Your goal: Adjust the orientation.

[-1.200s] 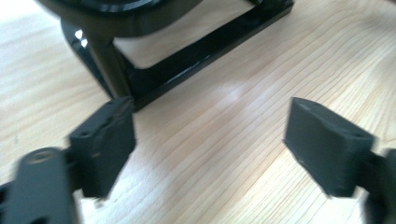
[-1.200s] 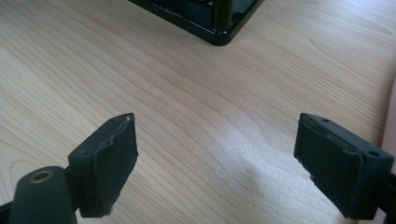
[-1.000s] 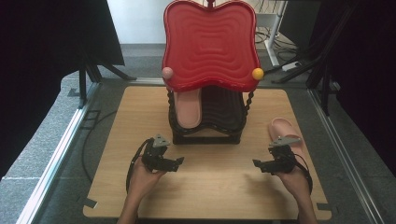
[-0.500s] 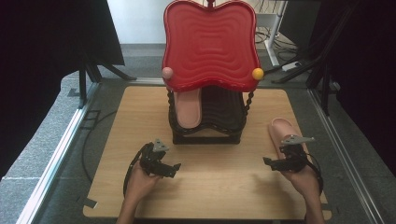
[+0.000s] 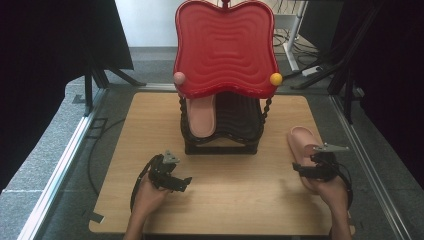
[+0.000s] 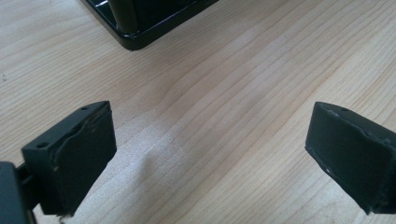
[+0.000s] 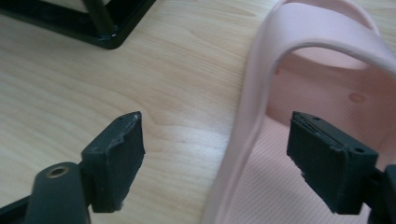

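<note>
- Left gripper [image 5: 186, 181] low over the wooden surface [image 5: 235, 200], front left of the rack; jaws spread wide, nothing between them.
- Left gripper view: left gripper [image 6: 210, 154] jaws apart over bare wood, a corner of the rack's black base [image 6: 140, 23] at the top.
- Right gripper [image 5: 299, 169] at the right side of the surface, jaws spread, at the near end of the loose slipper [image 5: 301, 142].
- Right gripper view: right gripper [image 7: 215, 158] straddles the slipper's [image 7: 299, 56] side wall, one jaw over the wood outside it, the other inside over the footbed; not pinching, gap visible on both sides.
- Loose slipper is pink, lies flat on the surface right of the rack, apart from it, toe pointing away from the person.
- Rack [image 5: 220, 135] black, two tiers, stands mid-surface toward the far edge; red wavy top shelf [image 5: 225, 47] with a pink knob [image 5: 179, 78] on the left corner and a yellow knob [image 5: 275, 79] on the right.
- Second pink slipper [image 5: 201, 115] sits on the rack's lower black shelf, left half; right half bare.
- Left hand [image 5: 149, 195] and right hand [image 5: 332, 192] come in from the bottom edge, each holding its gripper.
</note>
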Tool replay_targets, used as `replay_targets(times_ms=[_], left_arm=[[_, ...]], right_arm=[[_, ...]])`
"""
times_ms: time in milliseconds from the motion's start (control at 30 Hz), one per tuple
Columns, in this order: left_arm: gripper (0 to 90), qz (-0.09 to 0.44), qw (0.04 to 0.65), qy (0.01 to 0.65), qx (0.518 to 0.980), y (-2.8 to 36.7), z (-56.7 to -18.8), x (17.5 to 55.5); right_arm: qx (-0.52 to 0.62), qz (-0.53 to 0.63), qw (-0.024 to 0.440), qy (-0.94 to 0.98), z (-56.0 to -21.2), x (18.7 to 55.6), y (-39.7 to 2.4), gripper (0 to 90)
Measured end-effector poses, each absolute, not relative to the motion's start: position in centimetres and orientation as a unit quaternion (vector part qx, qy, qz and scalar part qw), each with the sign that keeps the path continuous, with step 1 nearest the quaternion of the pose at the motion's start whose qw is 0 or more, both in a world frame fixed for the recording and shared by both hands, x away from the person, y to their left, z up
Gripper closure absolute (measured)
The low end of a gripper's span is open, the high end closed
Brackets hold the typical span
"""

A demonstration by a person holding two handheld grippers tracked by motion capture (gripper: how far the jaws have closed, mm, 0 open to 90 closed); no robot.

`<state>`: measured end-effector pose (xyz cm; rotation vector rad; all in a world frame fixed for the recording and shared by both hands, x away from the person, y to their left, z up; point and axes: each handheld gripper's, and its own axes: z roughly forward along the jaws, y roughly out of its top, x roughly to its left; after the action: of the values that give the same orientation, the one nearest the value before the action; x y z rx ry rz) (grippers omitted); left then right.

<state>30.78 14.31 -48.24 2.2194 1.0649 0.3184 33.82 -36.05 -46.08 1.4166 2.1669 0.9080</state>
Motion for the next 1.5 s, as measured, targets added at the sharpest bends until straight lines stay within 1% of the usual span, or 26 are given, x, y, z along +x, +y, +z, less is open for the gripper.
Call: replay_targets(times_ms=[67,100,133,200,233,267,333,367,567,700,733,833,867,900,933,967,1000,1133,1267,1500], left_arm=[[2.0,0.117,0.325,0.407,0.846,14.4,-48.3,30.8],[2.0,0.116,0.325,0.406,0.846,14.5,-48.4,30.8],[2.0,0.116,0.325,0.406,0.846,14.5,-48.4,30.8],[2.0,0.111,0.325,0.405,0.848,14.6,-48.5,30.8],[1.8,0.109,0.325,0.403,0.849,14.6,-48.5,30.8],[1.7,0.107,0.324,0.402,0.850,14.6,-48.6,30.8],[1.7,0.105,0.325,0.402,0.850,14.6,-48.6,30.8],[1.6,0.103,0.326,0.401,0.850,14.7,-48.5,30.8],[1.7,0.103,0.332,0.401,0.848,15.0,-48.2,30.6],[1.8,0.101,0.335,0.404,0.845,15.2,-48.2,30.6],[1.8,0.099,0.334,0.404,0.846,15.2,-48.2,30.6],[1.7,0.097,0.333,0.404,0.846,15.2,-48.4,30.6],[1.7,0.095,0.332,0.403,0.848,15.1,-48.4,30.6],[1.7,0.095,0.332,0.403,0.848,15.1,-48.4,30.6],[1.7,0.095,0.332,0.402,0.848,15.1,-48.5,30.6],[1.8,0.094,0.333,0.403,0.847,15.1,-48.5,30.6],[1.8,0.093,0.332,0.403,0.848,15.2,-48.5,30.6],[1.8,0.092,0.332,0.402,0.848,15.2,-48.6,30.6],[1.9,0.094,0.332,0.403,0.848,15.4,-48.5,30.5],[1.6,0.102,0.340,0.413,0.839,16.4,-48.0,30.3]], right_arm=[[0.513,0.324,0.202,0.768,-46.2,34.2,-36.2,23.9],[0.517,0.325,0.203,0.765,-46.3,34.4,-36.3,26.1],[0.517,0.325,0.203,0.765,-46.3,34.4,-36.3,26.1],[0.525,0.329,0.208,0.757,-46.4,34.8,-36.4,29.7],[0.530,0.329,0.208,0.753,-46.5,35.1,-36.5,31.7],[0.533,0.330,0.205,0.752,-46.6,35.6,-36.5,35.7],[0.531,0.328,0.206,0.754,-46.7,35.9,-36.5,37.2],[0.530,0.322,0.209,0.756,-46.9,36.4,-36.4,41.4],[0.534,0.324,0.208,0.753,-47.3,37.7,-36.4,52.6],[0.535,0.323,0.205,0.754,-47.7,38.6,-36.2,57.8],[0.535,0.323,0.205,0.754,-47.7,38.6,-36.2,57.8],[0.543,0.308,0.213,0.751,-48.1,39.5,-36.2,63.1],[0.543,0.305,0.215,0.752,-48.2,39.6,-36.3,66.5],[0.543,0.305,0.215,0.752,-48.2,39.6,-36.3,66.5],[0.542,0.307,0.211,0.753,-48.2,39.7,-36.4,74.2],[0.540,0.312,0.207,0.754,-48.2,39.7,-36.3,78.8],[0.537,0.309,0.215,0.755,-48.0,39.6,-36.2,80.5],[0.531,0.312,0.224,0.755,-47.6,39.1,-36.2,82.9],[0.517,0.319,0.231,0.760,-47.3,38.6,-36.3,83.2],[0.463,0.341,0.235,0.784,-45.7,36.4,-35.8,83.1]])
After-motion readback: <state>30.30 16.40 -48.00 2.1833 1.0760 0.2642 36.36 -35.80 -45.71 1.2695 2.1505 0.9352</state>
